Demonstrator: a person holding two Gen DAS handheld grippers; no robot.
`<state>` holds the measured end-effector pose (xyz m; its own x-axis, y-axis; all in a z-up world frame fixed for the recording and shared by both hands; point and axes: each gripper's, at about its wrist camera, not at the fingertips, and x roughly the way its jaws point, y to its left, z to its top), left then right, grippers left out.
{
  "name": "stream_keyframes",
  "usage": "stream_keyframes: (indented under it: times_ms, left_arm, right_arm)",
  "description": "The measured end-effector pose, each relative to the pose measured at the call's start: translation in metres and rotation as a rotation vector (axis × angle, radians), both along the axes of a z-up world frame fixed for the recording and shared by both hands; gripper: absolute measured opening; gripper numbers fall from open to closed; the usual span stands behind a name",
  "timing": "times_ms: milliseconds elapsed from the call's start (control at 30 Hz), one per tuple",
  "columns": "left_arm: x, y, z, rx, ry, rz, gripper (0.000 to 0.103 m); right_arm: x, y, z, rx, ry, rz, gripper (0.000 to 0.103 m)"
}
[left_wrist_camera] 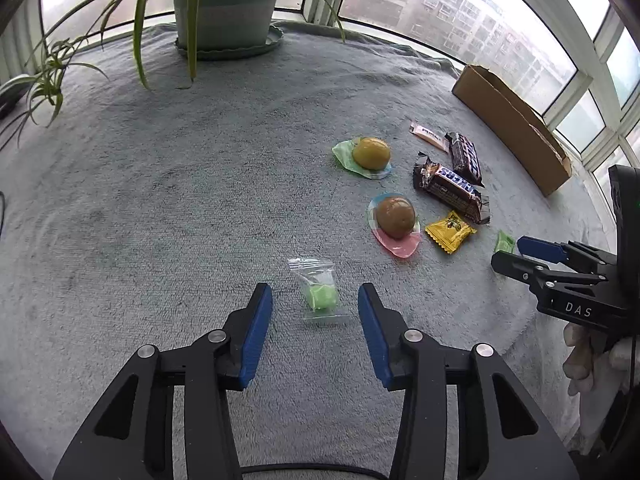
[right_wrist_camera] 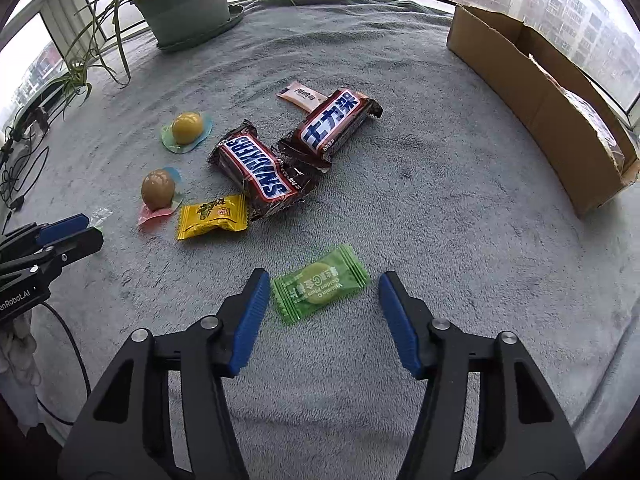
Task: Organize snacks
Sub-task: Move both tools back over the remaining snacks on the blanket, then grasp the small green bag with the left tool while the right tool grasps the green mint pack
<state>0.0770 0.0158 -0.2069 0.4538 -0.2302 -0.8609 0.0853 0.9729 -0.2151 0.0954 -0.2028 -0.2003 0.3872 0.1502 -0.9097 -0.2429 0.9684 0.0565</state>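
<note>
Snacks lie loose on the grey-blanketed table (right_wrist_camera: pixel 440 160), so each pair of tongs straddles one with pads apart and not touching: left tongs (left_wrist_camera: pixel 316 300) around a clear-bagged green candy (left_wrist_camera: pixel 319 295), right tongs (right_wrist_camera: pixel 324 290) around a green plum candy (right_wrist_camera: pixel 320 283), seemingly bound for the cardboard box (right_wrist_camera: pixel 540 108).

The whole surface is covered by a fuzzy grey blanket (left_wrist_camera: pixel 160 208), lit by flat daylight. White-framed windows (left_wrist_camera: pixel 580 80) are wrapped around the far side, with apartment blocks (left_wrist_camera: pixel 460 12) seen outside, and a potted spider plant (right_wrist_camera: pixel 180 4) is parked by the glass.
</note>
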Motion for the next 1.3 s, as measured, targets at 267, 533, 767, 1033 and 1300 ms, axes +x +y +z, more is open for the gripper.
stream_keyframes:
  times_ms: [267, 533, 767, 1033, 1300]
  left_arm:
    - [-0.001, -0.007, -0.002, 0.066, -0.034, -0.010, 0.025]
    - [-0.006, -0.005, -0.002, 0.063, -0.046, -0.010, 0.018]
    - [-0.009, -0.005, -0.001, 0.051, -0.045, -0.005, 0.018]
    - [-0.009, -0.004, -0.001, 0.044, -0.045, -0.001, 0.018]
    - [-0.010, -0.003, -0.001, 0.037, -0.046, 0.000, 0.018]
  right_arm:
    - [-0.004, -0.005, 0.001, -0.002, -0.021, 0.018, 0.043]
    - [-0.004, -0.018, 0.005, 0.047, -0.020, -0.003, 0.021]
    - [-0.004, -0.026, 0.002, 0.098, 0.021, -0.065, 0.034]
    - [-0.010, -0.007, 0.000, 0.038, -0.002, 0.023, 0.056]
    - [-0.009, 0.003, 0.003, -0.020, -0.020, 0.121, 0.020]
